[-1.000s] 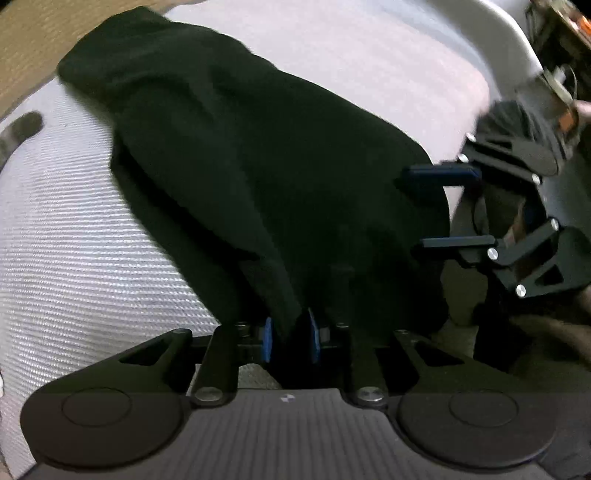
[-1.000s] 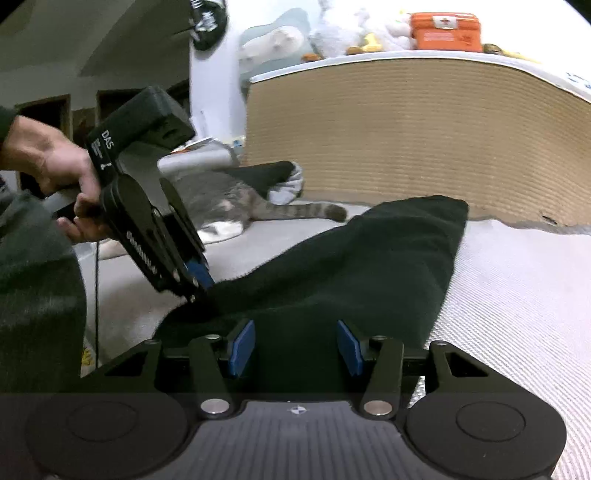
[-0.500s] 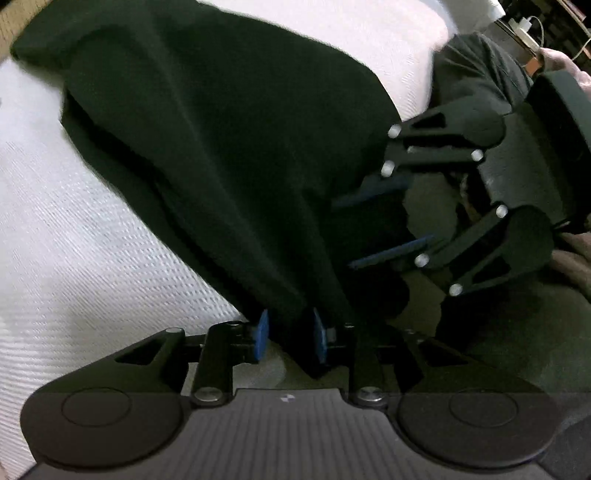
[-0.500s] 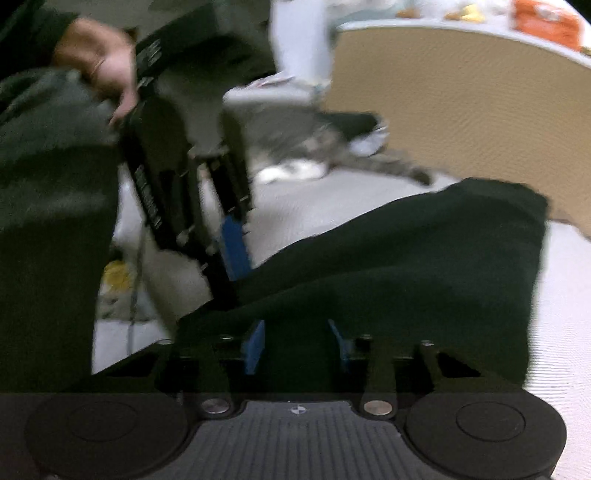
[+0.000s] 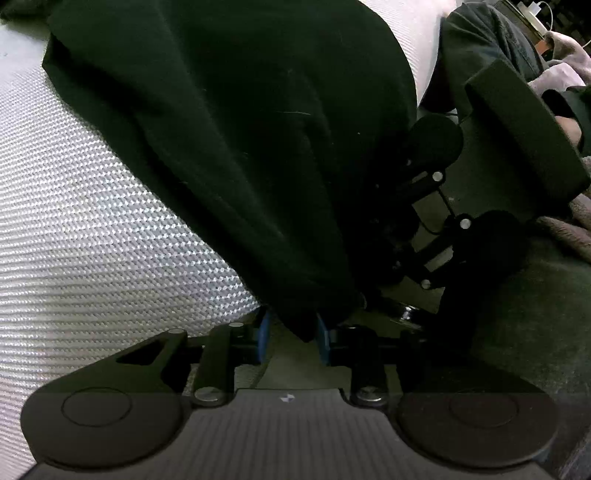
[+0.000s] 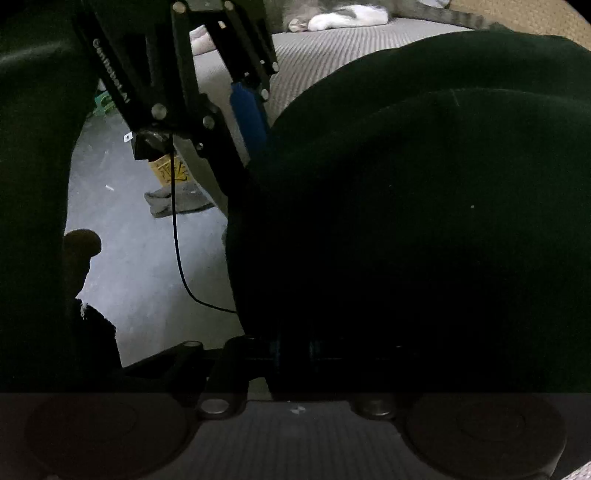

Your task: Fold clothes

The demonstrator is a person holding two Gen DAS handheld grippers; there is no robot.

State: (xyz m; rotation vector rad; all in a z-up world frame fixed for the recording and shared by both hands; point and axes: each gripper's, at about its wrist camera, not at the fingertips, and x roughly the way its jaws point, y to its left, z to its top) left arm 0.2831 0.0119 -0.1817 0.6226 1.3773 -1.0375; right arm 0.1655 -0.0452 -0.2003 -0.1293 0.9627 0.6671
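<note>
1. While the black garment (image 5: pixel 229 122) drapes across the white woven bed cover (image 5: pixel 92 221), one corner of it hangs down into the left gripper (image 5: pixel 290 334), blue pads (image 5: pixel 263 332) pinching that corner.
2. Garment look, left wrist view: matte black, thick soft cloth, a few pale lint specks and hairs, long diagonal folds running from upper left toward the pinched corner. No print or seam visible.
3. Far end of the garment lies flat on the cover near the top left; near end is lifted off the cover toward the camera.
4. Right gripper (image 5: pixel 391 236) sits just right of the garment's edge in the left wrist view, its fingertips buried behind the dark cloth. A sleeve (image 5: pixel 480 44) and a hand (image 5: pixel 569 127) are behind it.
5. Right wrist view: garment (image 6: pixel 424 203) fills most of the picture, very dark, bunched in two rounded humps, covering the right gripper's (image 6: pixel 295 349) fingers. Blue pads barely show, close together under the cloth; cannot tell if they clamp it.
6. Left gripper (image 6: pixel 251 122) comes in from the top left, one blue pad against the garment's edge, thin black cable (image 6: pixel 177 240) hanging from it.
7. Cat (image 6: pixel 343 14) lies on the cover at the top edge, white paws showing. Grey floor (image 6: pixel 140 258) at lower left with a crumpled grey cloth (image 6: pixel 177 201).
</note>
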